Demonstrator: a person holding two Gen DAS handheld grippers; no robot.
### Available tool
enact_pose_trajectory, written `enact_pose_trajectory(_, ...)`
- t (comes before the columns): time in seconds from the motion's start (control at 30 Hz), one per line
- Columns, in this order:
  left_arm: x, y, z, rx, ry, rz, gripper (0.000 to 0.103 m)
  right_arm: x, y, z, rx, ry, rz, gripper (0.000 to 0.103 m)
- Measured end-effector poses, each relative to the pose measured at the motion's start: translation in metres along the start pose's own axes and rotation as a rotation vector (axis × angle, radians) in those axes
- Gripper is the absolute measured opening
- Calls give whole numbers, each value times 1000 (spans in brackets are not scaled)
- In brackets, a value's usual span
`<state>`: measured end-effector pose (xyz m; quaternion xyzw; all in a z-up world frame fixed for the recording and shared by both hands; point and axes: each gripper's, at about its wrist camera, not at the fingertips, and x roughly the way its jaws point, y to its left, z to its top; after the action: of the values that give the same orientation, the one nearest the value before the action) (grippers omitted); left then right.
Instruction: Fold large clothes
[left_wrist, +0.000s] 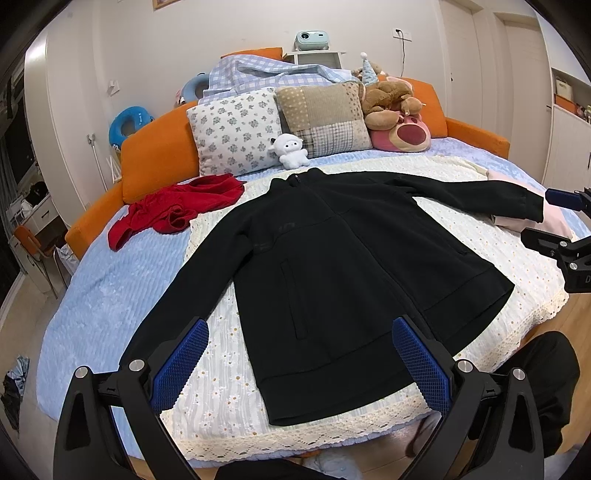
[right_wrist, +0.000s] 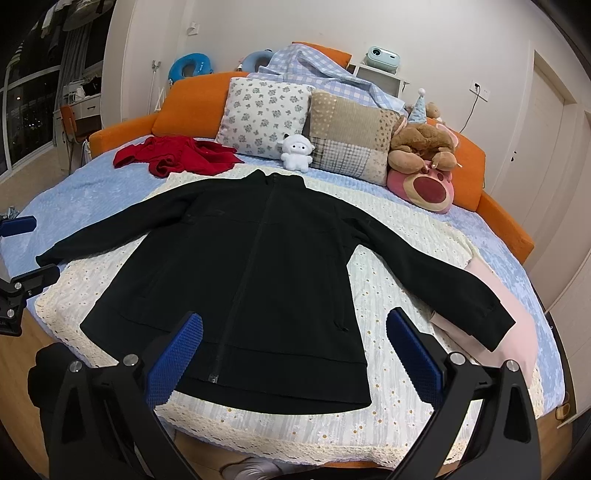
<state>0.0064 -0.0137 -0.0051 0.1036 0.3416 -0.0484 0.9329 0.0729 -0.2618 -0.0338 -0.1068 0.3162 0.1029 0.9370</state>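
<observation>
With both the left gripper (left_wrist: 301, 365) and right gripper (right_wrist: 293, 356) spread wide and empty above the jacket (left_wrist: 332, 266) lying flat mid-bed, you risk pinching the lace cover (left_wrist: 480, 243) when grabbing the 3 o'clock sleeve.

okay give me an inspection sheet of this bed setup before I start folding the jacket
Surface: bed with cream lace blanket over a blue cover.
Job's things: black jacket flat, front up, zipped, sleeves spread, unfolded.
Clutter: red garment, pink cloth under one sleeve, two pillows, white plush, bear plushes.
Grippers: left claw and right claw open, holding nothing, above the hem.
Cables: wall cord behind the bed.
Surroundings: orange headboard, projector, doors, window.
</observation>
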Motion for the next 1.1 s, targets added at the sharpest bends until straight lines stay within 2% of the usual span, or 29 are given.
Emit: enact_pose_trajectory(1.1,3,-3,0,-1,7,5,101,3,-5,-3,10,6,-7,98)
